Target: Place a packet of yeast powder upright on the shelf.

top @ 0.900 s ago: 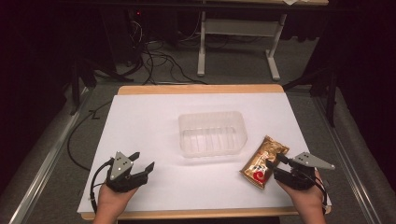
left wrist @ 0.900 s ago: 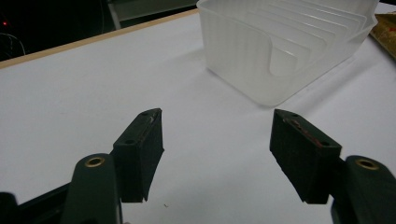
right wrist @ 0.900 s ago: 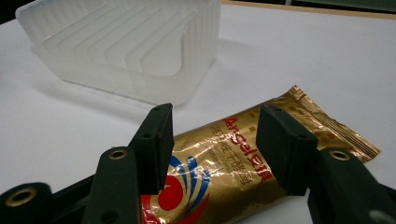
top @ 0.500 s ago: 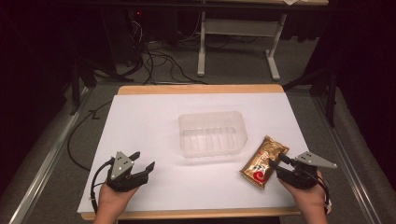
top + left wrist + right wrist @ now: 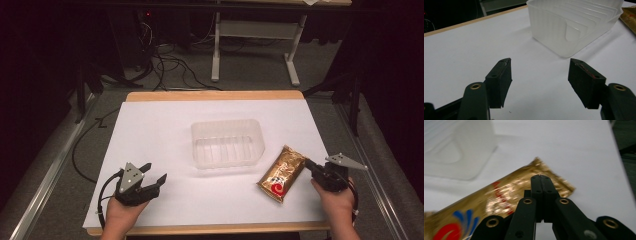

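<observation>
High view: two tools rest on a white surface (image 5: 150, 130).
Left tool (image 5: 152, 178) spread, apart from the tub (image 5: 227, 142); right tool (image 5: 309, 164) pressed together, its tips over the gold packet (image 5: 281, 173).

packet (image 5: 281, 173): gold, red-blue swirl | tub (image 5: 227, 142): clear, ribbed | table (image 5: 150, 135): white, wood edge | jaws: black

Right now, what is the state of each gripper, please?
Left gripper: open, holding nothing.
Right gripper: shut, nothing visibly between its jaws; its tip is over the gold packet.
</observation>
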### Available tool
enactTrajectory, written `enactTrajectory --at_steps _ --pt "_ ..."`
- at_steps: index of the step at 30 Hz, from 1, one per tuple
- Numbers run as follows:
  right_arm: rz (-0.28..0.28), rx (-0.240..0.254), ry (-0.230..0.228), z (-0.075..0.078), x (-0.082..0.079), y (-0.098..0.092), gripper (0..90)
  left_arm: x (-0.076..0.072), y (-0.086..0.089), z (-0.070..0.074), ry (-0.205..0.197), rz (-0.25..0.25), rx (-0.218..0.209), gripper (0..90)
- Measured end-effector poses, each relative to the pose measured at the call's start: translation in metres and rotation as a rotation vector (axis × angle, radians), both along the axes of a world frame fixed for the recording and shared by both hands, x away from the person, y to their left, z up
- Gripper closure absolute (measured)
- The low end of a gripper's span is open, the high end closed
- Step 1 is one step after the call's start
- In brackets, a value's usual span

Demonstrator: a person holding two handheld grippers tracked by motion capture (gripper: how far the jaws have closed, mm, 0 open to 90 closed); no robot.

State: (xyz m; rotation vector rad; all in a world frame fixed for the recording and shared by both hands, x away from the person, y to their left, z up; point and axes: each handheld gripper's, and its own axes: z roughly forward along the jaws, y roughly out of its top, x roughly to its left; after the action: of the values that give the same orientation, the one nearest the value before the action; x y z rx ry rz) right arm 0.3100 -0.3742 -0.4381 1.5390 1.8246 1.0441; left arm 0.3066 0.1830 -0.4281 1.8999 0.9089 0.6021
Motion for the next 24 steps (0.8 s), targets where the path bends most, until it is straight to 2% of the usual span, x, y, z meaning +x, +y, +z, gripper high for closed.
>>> enactTrajectory --at_steps 1,3,6,8,9,10,11,13,16,19,20,24 --pt "-0.039 -0.009 0.0 -0.001 0.009 -0.006 90.0 0.0 -0.001 0.0 -0.001 0.0 0.0 36.1" --pt "-0.047 -0.014 0.001 -0.002 0.012 -0.007 90.0 0.0 -0.001 0.0 -0.001 -0.001 0.001 36.1" --pt "-0.055 -0.059 0.012 -0.003 0.029 -0.005 90.0 0.0 -0.001 -0.001 0.004 0.002 0.002 36.1" --pt "-0.055 -0.061 0.023 -0.005 0.036 -0.005 90.0 0.0 -0.001 -0.001 0.006 0.004 0.0 36.1" --pt "-0.039 -0.076 0.048 -0.009 0.046 -0.003 90.0 0.0 -0.001 -0.001 0.007 0.006 0.001 36.1" --pt "-0.039 -0.076 0.048 -0.009 0.046 -0.003 90.0 0.0 -0.001 -0.001 0.007 0.006 0.001 36.1" --pt "-0.009 -0.077 0.102 -0.016 0.058 -0.002 90.0 -0.001 -0.001 -0.002 0.006 0.007 0.003 36.0" --pt "-0.009 -0.087 0.123 -0.02 0.063 -0.001 90.0 -0.001 -0.002 -0.002 0.006 0.007 0.008 36.0" --pt "-0.003 -0.099 0.14 -0.022 0.066 -0.002 90.0 -0.001 -0.002 -0.003 0.01 0.004 0.011 36.0" --pt "0.006 -0.114 0.216 -0.032 0.067 -0.002 90.0 -0.001 -0.004 -0.003 0.01 0.002 0.015 36.0" --pt "0.002 -0.097 0.213 -0.032 0.066 -0.003 90.0 -0.001 -0.004 -0.003 0.01 0.002 0.015 36.0" --pt "0.007 -0.112 0.218 -0.032 0.061 -0.002 90.0 -0.002 -0.004 -0.002 0.004 0.003 0.014 36.0"
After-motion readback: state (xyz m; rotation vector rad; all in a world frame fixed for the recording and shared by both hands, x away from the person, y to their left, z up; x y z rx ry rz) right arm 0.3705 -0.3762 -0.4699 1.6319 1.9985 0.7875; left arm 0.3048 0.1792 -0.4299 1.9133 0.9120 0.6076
